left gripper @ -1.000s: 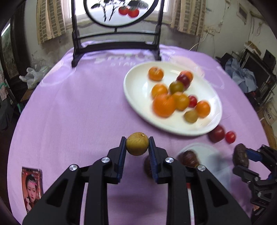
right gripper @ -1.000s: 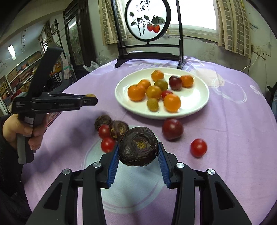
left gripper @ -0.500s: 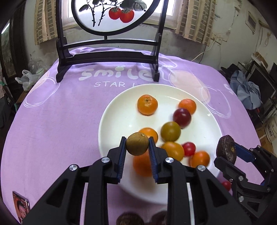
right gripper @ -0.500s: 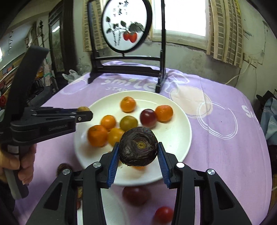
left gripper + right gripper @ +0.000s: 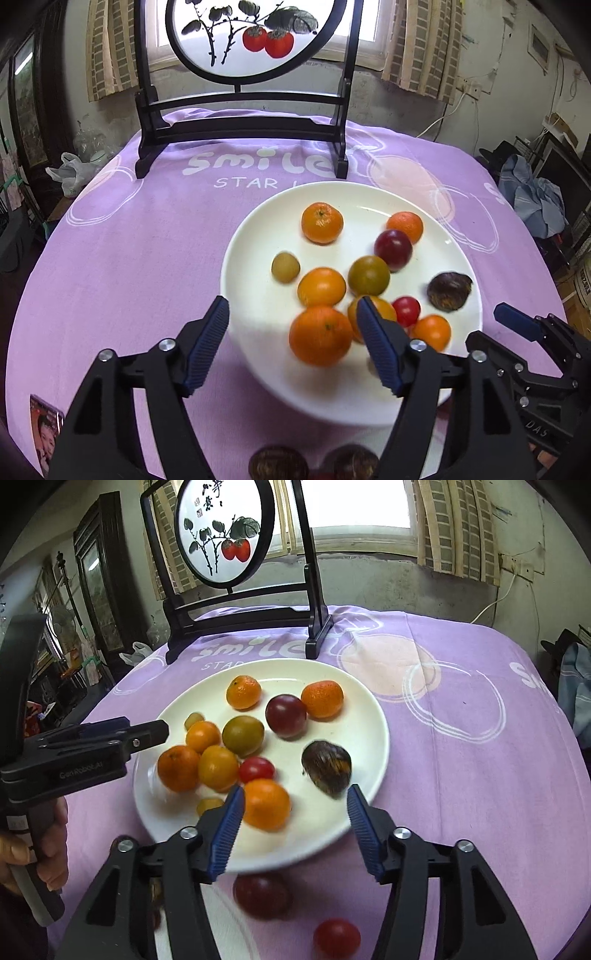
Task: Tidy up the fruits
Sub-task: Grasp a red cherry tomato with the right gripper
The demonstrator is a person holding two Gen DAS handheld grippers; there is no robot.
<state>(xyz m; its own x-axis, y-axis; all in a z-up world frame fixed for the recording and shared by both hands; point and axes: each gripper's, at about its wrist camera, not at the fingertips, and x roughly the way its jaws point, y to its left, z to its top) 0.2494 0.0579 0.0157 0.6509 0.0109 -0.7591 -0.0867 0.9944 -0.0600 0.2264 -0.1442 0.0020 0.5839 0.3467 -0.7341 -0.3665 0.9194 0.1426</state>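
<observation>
Over the white plate (image 5: pixel 258 373) I have both claws angled downward. My left gripper (image 5: pixel 293 343) has just been opening, jaws wide with nothing between; the small brown fruit (image 5: pixel 285 267) lies on the plate beyond. My right gripper (image 5: pixel 295 825) likewise has just spread, and the dark round fruit (image 5: pixel 327 767) lies tilted on the plate just ahead, its long axis unclear through blur.

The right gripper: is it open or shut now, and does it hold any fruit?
Open and empty. The right gripper has just been opening; its blue pads stand apart, and the dark fruit lies on the white plate.
</observation>
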